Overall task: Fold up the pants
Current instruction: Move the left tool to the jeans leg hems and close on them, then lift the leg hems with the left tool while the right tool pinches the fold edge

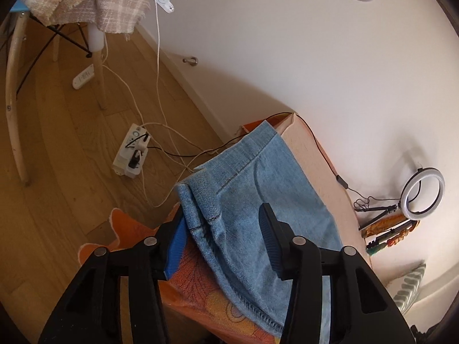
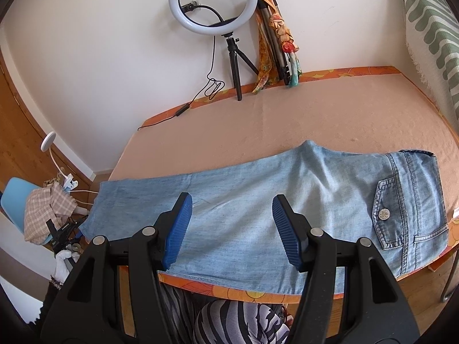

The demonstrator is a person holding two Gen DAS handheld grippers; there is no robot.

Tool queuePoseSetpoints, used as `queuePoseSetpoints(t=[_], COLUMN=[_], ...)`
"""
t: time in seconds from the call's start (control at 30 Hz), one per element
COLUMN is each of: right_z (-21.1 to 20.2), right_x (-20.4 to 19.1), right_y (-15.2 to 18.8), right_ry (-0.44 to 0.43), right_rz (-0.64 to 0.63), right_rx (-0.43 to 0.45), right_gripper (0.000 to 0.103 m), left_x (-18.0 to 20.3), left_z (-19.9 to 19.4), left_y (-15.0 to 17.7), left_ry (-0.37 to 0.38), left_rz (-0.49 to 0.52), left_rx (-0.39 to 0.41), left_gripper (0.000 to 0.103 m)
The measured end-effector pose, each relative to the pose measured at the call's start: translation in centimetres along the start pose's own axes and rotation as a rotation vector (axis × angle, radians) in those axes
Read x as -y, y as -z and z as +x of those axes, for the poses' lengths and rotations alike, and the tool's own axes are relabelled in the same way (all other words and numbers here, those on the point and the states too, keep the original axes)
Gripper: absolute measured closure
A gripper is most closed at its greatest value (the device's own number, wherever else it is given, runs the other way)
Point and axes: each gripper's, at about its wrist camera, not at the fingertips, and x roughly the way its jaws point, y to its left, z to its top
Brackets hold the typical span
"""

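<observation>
Light-blue denim pants (image 2: 258, 200): laid lengthwise along the table's (image 2: 287, 114) near edge, hems overhanging its left end. Left gripper (image 1: 226, 238): jaws open astride the hem. Right gripper (image 2: 232, 229): jaws open above the legs.

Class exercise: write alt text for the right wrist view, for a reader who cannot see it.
Light blue jeans lie flat, lengthwise across a peach-covered table, waistband and buttoned back pocket at right. The open right gripper hovers over the middle. A ring light stands by the wall.
</observation>
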Motion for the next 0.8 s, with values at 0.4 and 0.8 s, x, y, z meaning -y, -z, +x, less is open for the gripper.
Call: queuePoseSetpoints(t=[0.4,0.8], right_z=[1.5,6.4], right_x=[-1.2,-4.7], right_y=[0.1,-0.6], right_ry=[-0.032,-0.133], right_rz=[-0.016,-0.06], right_rx=[-0.041,-0.135], right_gripper=[0.042,0.042], left_x=[3.4,12.4], left_z=[-1.7,-1.3], left_y=[0.0,3.4], left_ry=[0.064,0.178], left_rz=[0.111,0.409], left_rx=[0.099,0.042], left_gripper=[0.092,0.092])
